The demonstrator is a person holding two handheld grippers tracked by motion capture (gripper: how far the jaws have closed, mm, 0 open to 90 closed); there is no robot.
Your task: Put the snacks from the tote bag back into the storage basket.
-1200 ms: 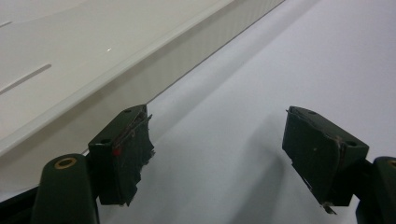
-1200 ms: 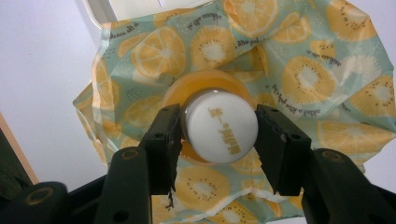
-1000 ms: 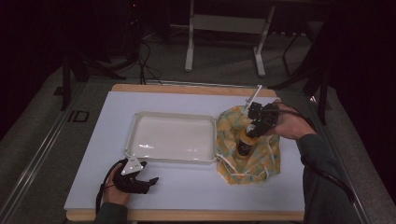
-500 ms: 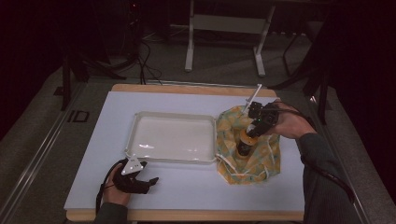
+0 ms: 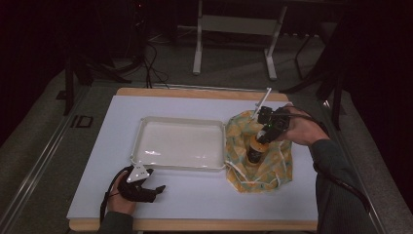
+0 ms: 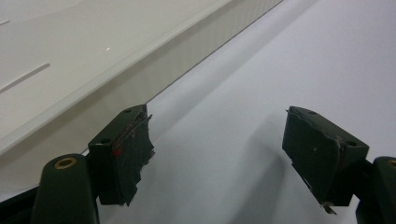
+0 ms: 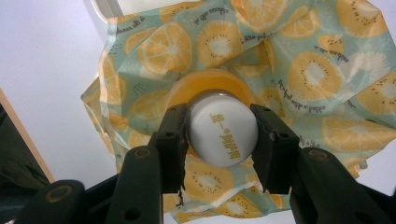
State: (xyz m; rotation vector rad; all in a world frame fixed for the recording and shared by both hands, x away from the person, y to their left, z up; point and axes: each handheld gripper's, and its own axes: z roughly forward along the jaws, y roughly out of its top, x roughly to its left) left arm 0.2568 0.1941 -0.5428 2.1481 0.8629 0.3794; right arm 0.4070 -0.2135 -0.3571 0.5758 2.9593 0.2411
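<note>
A dark bottle (image 5: 255, 151) with an orange collar and a white cap (image 7: 223, 133) stands upright on a teal cloth printed with orange slices (image 5: 272, 168) (image 7: 317, 70), at the table's right. My right gripper (image 5: 263, 138) (image 7: 223, 140) comes down from above and is shut on the cap, one jaw on each side. Near the front left edge my left gripper (image 5: 158, 188) (image 6: 217, 149) rests low over the white tabletop. It is open with nothing between its jaws, just in front of the white tray (image 5: 180, 120) (image 6: 93, 60).
The shallow white tray holds nothing and lies mid-table, its right rim touching the cloth. Bare white tabletop (image 5: 209, 195) runs along the front. A thin white rod (image 5: 261, 101) sticks up behind the right hand. Metal stand legs (image 5: 197, 53) are on the floor beyond the table.
</note>
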